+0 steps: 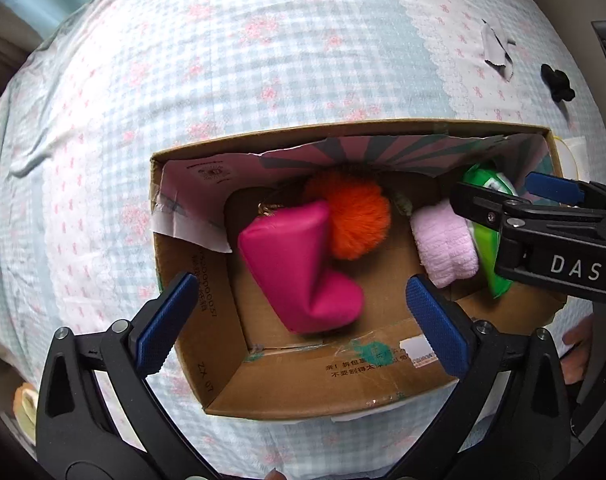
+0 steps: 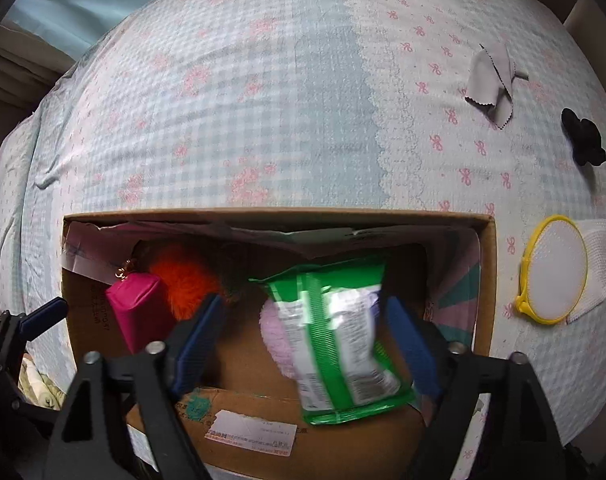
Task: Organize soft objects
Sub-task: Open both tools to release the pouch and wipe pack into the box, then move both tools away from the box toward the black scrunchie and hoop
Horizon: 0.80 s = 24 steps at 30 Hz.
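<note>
An open cardboard box (image 1: 223,368) (image 2: 488,280) sits on the bed. Inside lie a magenta pouch (image 1: 299,268) (image 2: 137,312), an orange pompom (image 1: 357,220) (image 2: 187,284), a pink towel roll (image 1: 445,244) (image 2: 275,328) and a green wipes pack (image 1: 489,240) (image 2: 335,344). My left gripper (image 1: 299,316) is open above the box's near side, over the pouch. My right gripper (image 2: 307,344) (image 1: 499,192) is open above the box's right part; the green pack lies blurred between its fingers, not clamped.
On the checked bedspread (image 2: 263,120) beyond the box lie a grey cloth (image 2: 493,84) (image 1: 495,50), a black scrunchie (image 2: 583,140) (image 1: 557,82) and a yellow-rimmed round mirror on a white cloth (image 2: 555,272). The bed's edges are at far left and right.
</note>
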{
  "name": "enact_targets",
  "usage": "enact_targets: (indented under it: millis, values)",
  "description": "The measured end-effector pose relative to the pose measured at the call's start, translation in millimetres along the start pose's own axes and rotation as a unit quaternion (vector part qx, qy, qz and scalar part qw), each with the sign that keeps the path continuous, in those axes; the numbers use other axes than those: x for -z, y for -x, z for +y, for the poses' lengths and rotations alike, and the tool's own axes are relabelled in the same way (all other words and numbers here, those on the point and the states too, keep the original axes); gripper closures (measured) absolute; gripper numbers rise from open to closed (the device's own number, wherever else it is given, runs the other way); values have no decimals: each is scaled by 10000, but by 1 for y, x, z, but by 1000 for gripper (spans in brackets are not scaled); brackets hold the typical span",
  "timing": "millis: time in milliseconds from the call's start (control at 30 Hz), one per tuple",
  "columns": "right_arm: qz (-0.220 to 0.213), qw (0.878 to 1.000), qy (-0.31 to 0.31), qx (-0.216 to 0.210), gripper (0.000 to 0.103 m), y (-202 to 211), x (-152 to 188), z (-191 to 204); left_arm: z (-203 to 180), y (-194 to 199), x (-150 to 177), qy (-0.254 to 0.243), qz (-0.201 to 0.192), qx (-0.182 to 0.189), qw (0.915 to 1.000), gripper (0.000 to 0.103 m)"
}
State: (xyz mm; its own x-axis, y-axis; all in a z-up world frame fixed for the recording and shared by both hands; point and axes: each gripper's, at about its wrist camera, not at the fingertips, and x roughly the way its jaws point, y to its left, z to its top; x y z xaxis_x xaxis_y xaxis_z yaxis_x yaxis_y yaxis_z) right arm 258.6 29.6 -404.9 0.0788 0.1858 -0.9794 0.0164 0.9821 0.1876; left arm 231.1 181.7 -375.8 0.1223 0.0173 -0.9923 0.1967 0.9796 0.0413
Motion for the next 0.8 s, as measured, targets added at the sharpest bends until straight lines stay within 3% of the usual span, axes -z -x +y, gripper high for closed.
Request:
enact_targets:
  millis: [100,500,800]
  values:
    - [-49,9999,54,-76,0,3,0,1,-7,-1,-3,-155,15,-89,9998,0]
    - [-244,9996,85,-103,0,24,12,1,-9,18,4,-28,-142,189,9997,0]
    - [-745,9969,238,-58,0,90,35,4,0,71,31,308,-507,309,9978,0]
